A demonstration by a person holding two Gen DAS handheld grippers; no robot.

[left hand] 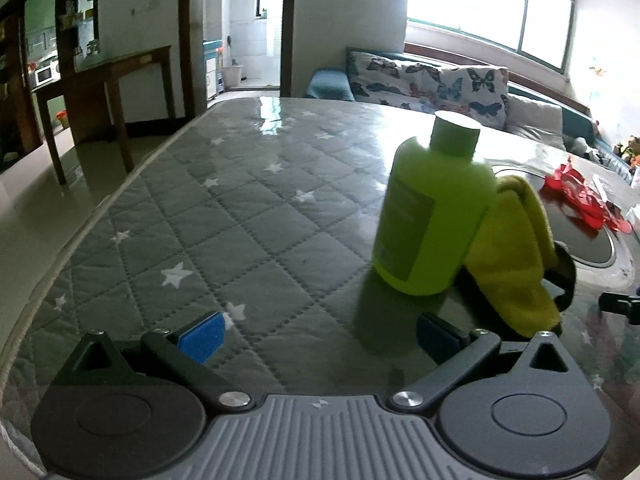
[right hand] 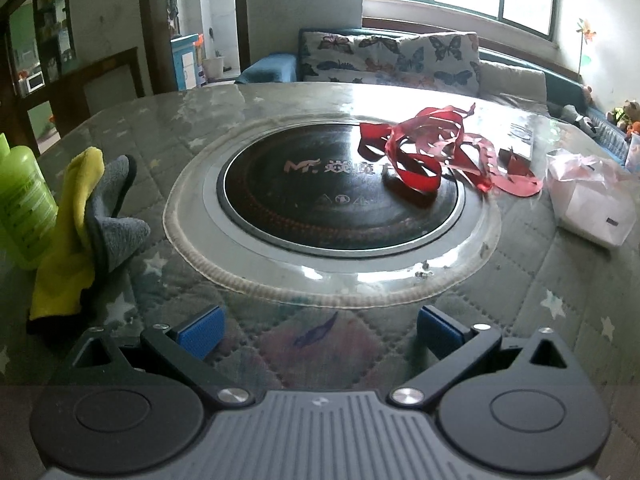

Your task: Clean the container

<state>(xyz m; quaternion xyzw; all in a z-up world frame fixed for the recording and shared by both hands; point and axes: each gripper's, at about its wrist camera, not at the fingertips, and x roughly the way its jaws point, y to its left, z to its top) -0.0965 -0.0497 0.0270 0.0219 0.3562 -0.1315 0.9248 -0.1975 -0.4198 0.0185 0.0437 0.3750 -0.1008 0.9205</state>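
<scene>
The left gripper is hovering low over the quilted table, jaws spread wide and holding nothing, pointing at the green bottle standing upright just ahead to its right. A yellow cloth is leaning against the bottle. The right gripper is hanging equally wide and empty, facing the round cooktop with red ribbon lying across it.

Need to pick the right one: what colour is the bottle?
Lime green bottle, clearest in the left wrist view.
</scene>
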